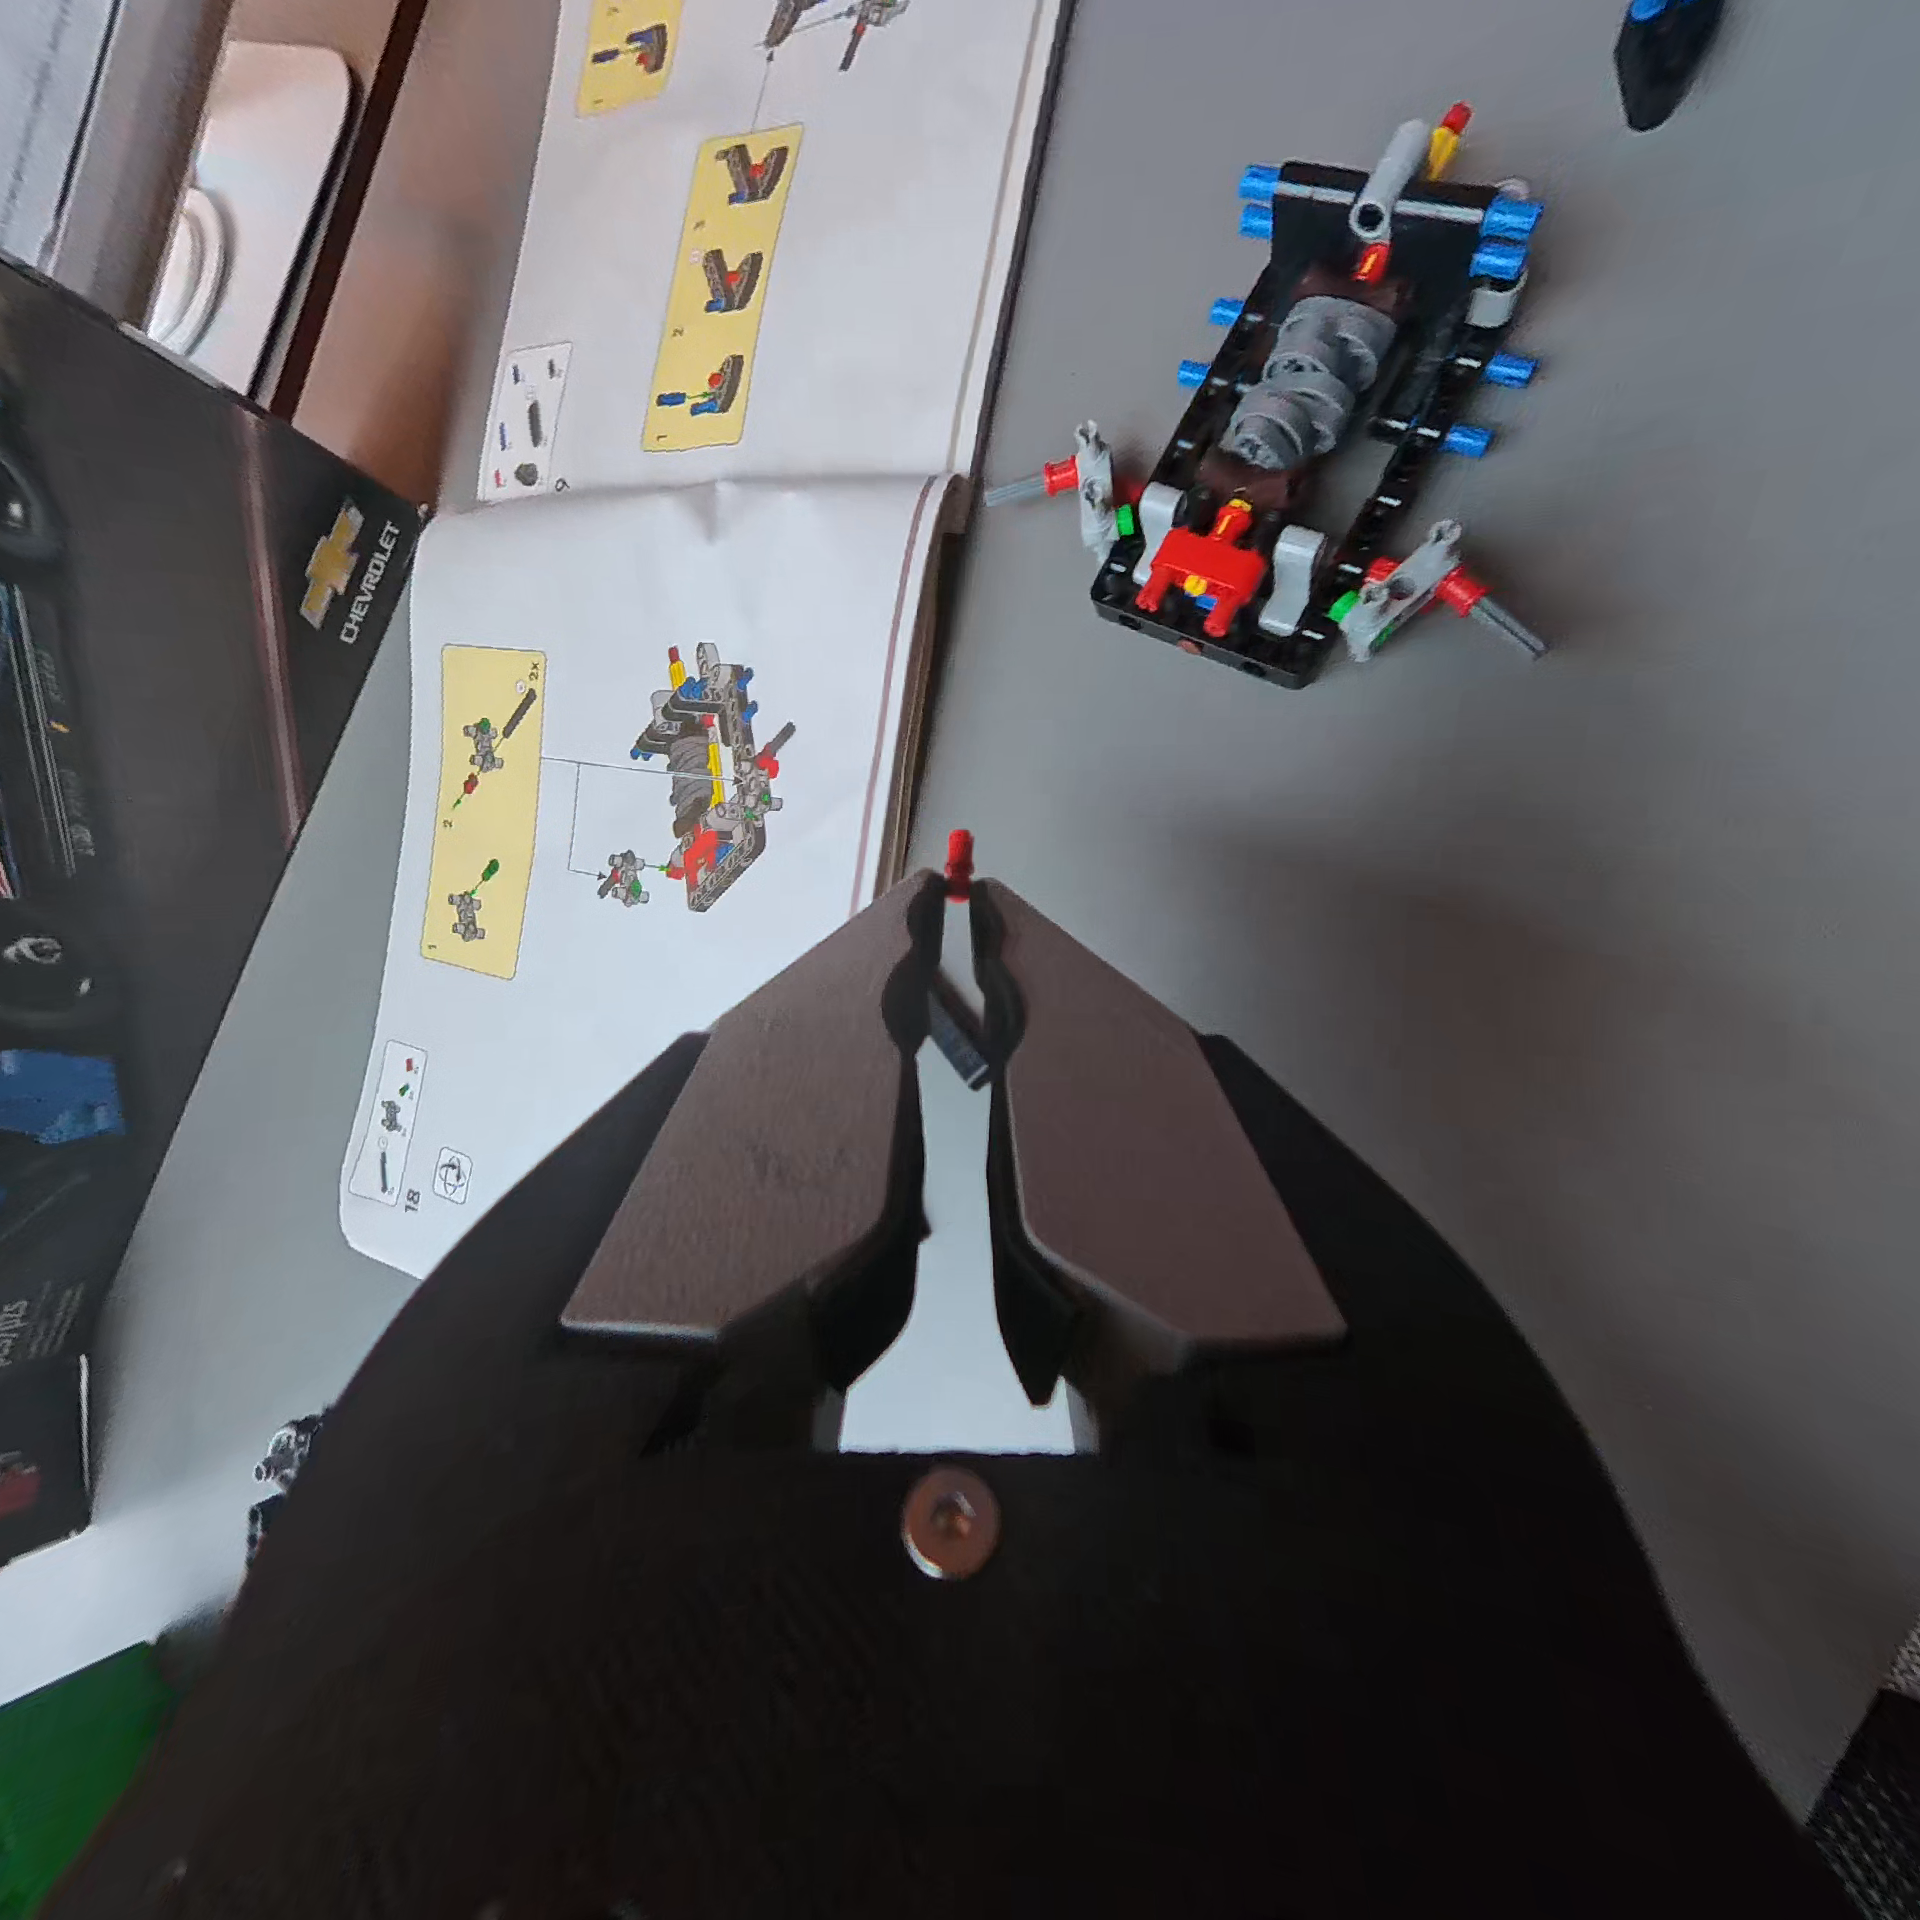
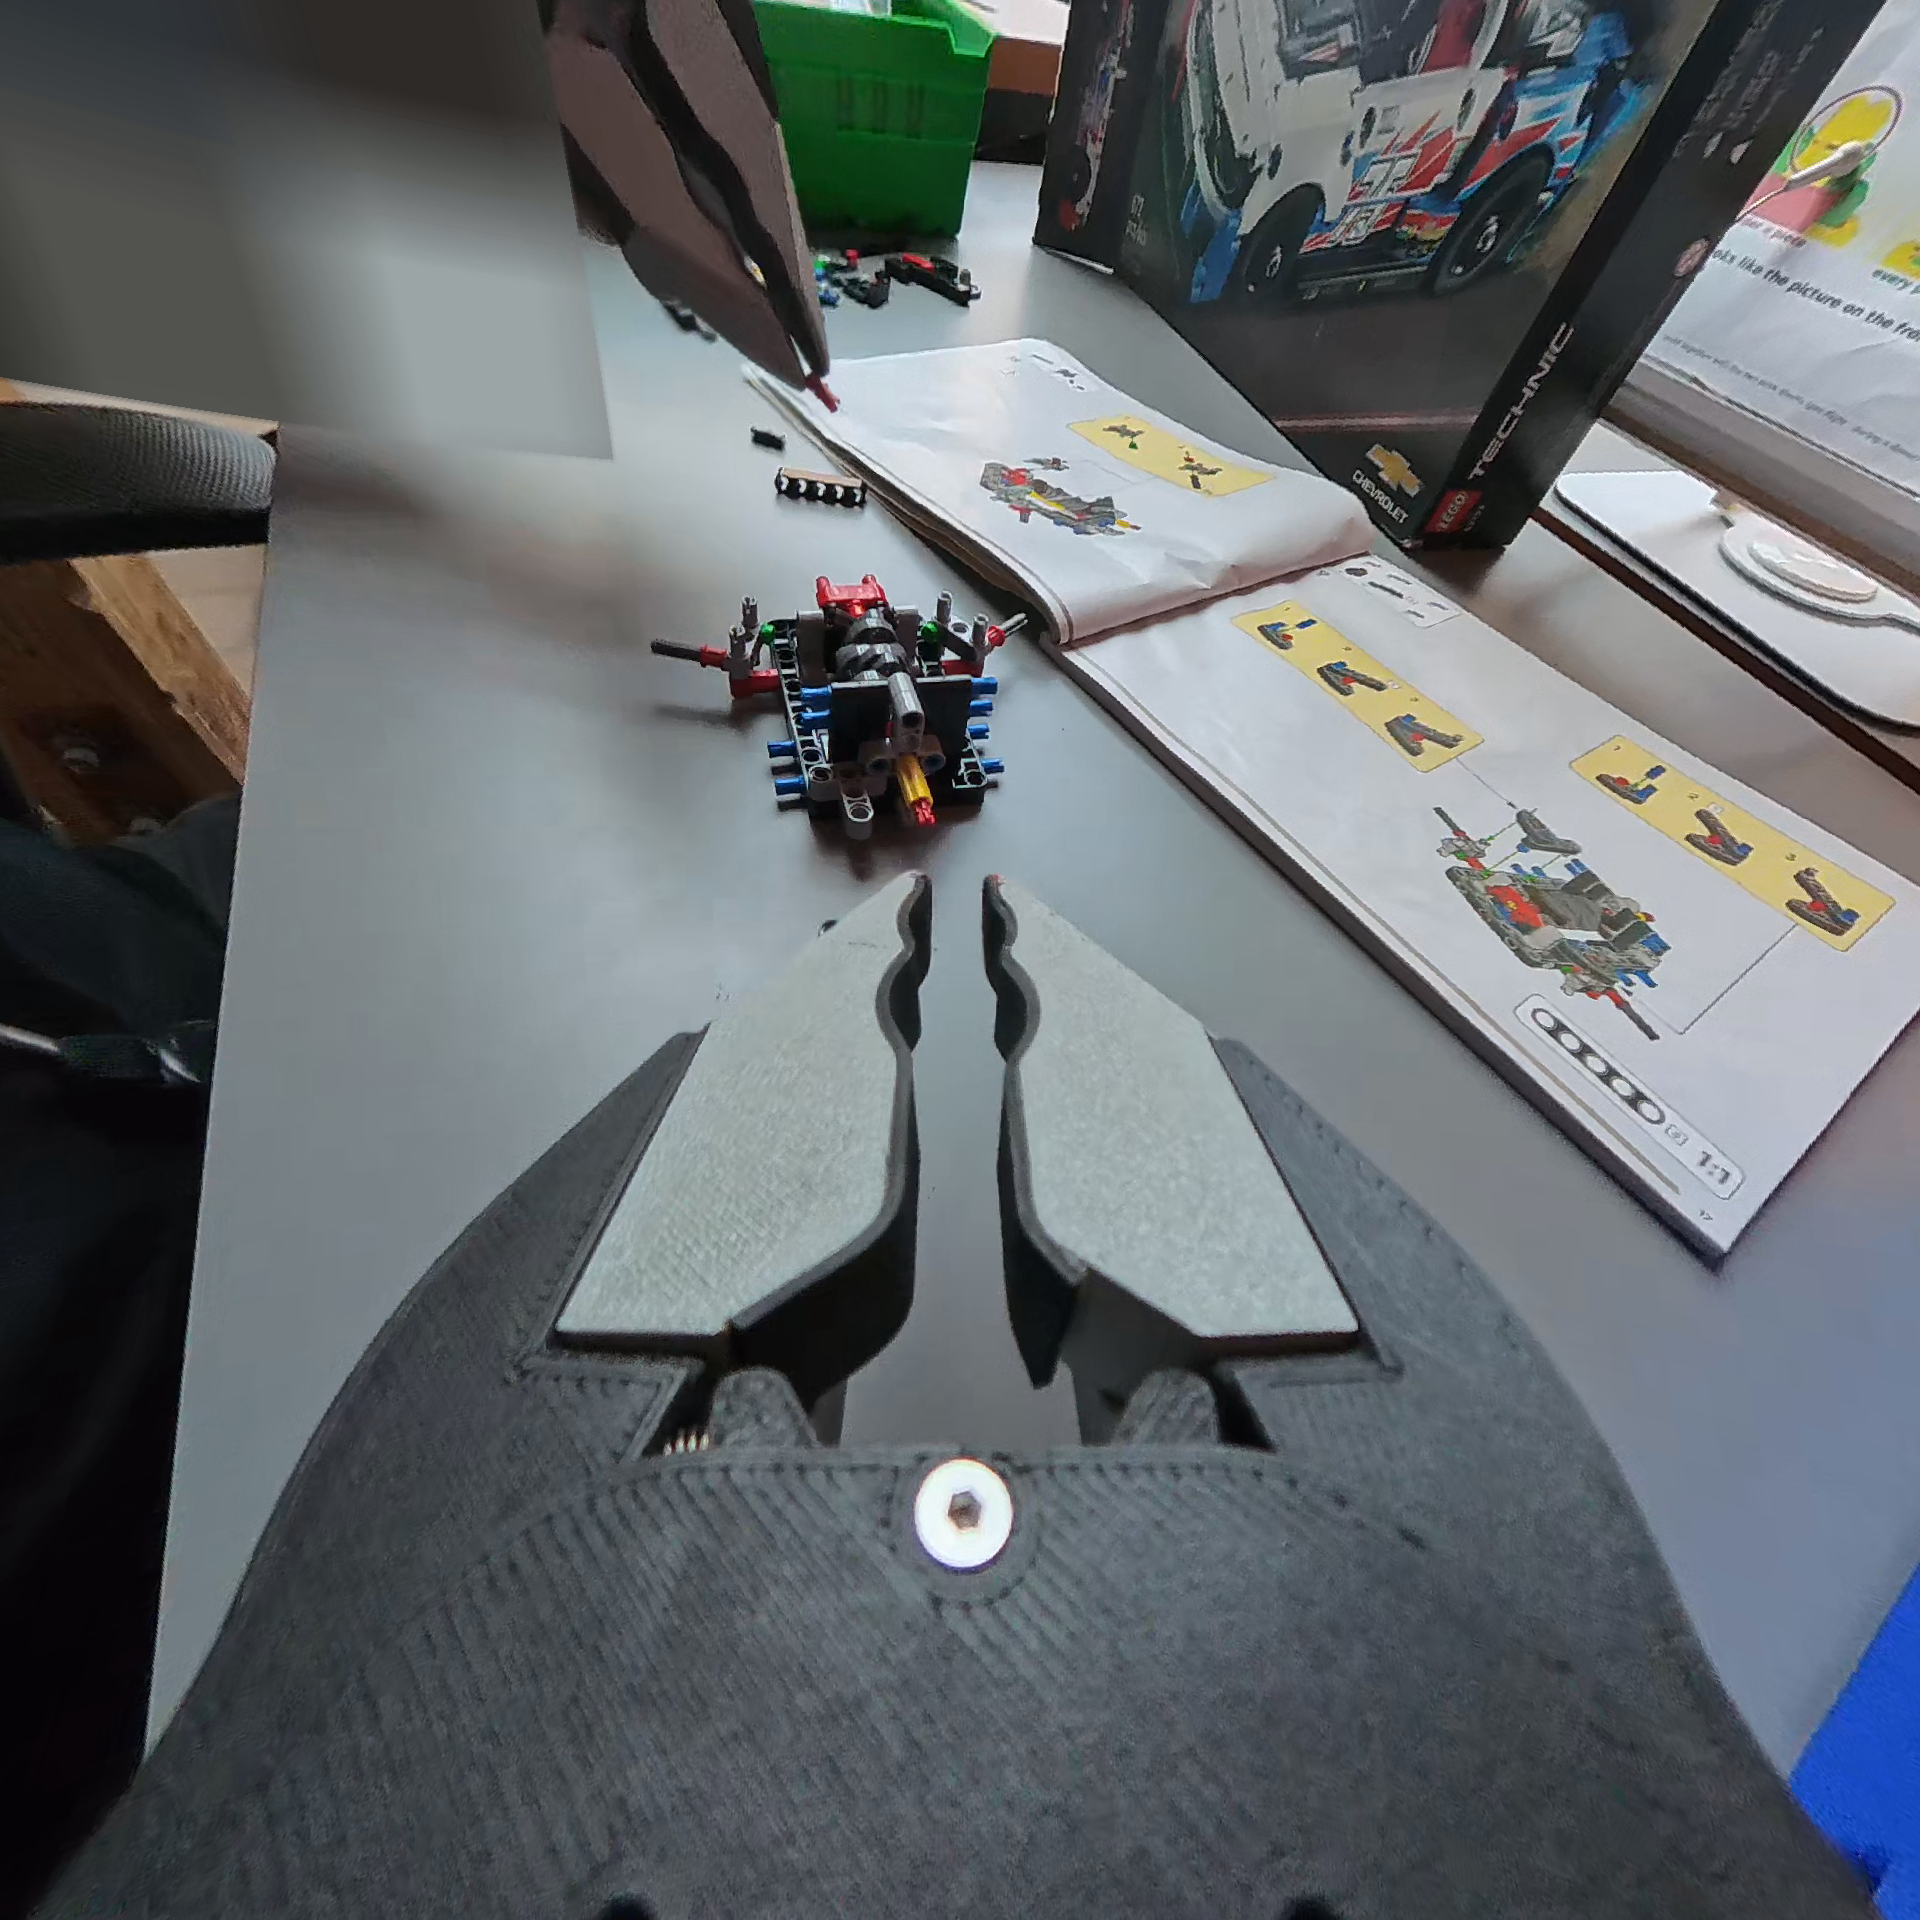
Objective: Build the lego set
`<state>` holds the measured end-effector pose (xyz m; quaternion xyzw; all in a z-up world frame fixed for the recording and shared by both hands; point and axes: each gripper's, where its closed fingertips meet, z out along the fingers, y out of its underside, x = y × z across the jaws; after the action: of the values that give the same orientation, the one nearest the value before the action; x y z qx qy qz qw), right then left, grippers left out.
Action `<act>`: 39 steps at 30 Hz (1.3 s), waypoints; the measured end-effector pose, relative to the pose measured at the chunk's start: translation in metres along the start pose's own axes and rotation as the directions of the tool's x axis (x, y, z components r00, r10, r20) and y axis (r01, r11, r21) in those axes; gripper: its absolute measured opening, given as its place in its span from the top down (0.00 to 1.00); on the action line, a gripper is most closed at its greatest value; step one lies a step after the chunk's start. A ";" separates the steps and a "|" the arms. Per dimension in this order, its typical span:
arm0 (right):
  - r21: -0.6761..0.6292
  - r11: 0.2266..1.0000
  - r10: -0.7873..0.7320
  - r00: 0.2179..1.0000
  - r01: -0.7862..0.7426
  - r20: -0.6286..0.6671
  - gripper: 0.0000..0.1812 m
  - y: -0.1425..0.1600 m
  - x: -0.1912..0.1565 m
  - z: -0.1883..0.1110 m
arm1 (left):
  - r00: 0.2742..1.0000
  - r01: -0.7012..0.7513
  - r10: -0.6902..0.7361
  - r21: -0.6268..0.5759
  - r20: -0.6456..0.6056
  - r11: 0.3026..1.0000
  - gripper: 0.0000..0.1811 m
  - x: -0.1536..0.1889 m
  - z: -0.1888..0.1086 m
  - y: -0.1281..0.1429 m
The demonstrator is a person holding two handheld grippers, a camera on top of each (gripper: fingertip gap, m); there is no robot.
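My left gripper (image 1: 958, 891) is shut on a small red pin (image 1: 959, 858) that sticks out past its tips, held above the edge of the open instruction booklet (image 1: 644, 790). It also shows in the right wrist view (image 2: 816, 379) with the red pin (image 2: 824, 390). The partly built black chassis (image 1: 1320, 416) with blue pins, a grey engine and red parts lies on the grey table (image 1: 1455, 935), ahead and to the right. My right gripper (image 2: 957, 883) is slightly open and empty, just short of the chassis (image 2: 873, 707).
The set's box (image 2: 1403, 208) stands behind the booklet (image 2: 1299, 727). A green bin (image 2: 883, 114) and loose pieces (image 2: 894, 275) lie far back. A short black beam (image 2: 821, 486) and a small black pin (image 2: 767, 437) lie by the booklet's edge. The other gripper's dark tip (image 1: 1662, 62) shows at top right. The grippers' ends are close to 25 centimeters from one another.
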<state>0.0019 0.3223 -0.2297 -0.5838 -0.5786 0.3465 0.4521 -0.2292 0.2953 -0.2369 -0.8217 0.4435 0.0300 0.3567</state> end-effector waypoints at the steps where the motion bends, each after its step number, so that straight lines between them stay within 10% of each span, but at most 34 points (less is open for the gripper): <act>1: -0.013 1.000 -0.006 1.000 0.006 0.000 0.97 0.002 -0.001 0.001 | 1.000 -0.006 0.006 -0.002 0.004 1.000 0.99 0.002 0.001 0.001; 23: -0.281 0.957 -0.057 0.995 0.076 0.076 0.89 0.039 -0.012 0.029 | 0.996 0.014 0.002 0.191 -0.085 0.981 0.99 0.076 -0.006 -0.045; 39: -0.192 0.981 -0.010 1.000 0.010 0.003 0.95 0.024 0.008 0.003 | 0.956 0.050 0.025 0.248 -0.291 0.968 0.99 0.151 0.036 -0.101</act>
<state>0.0082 0.3330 -0.2523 -0.6215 -0.6127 0.2871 0.3948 -0.0521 0.2457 -0.2620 -0.7677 0.4864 -0.1504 0.3892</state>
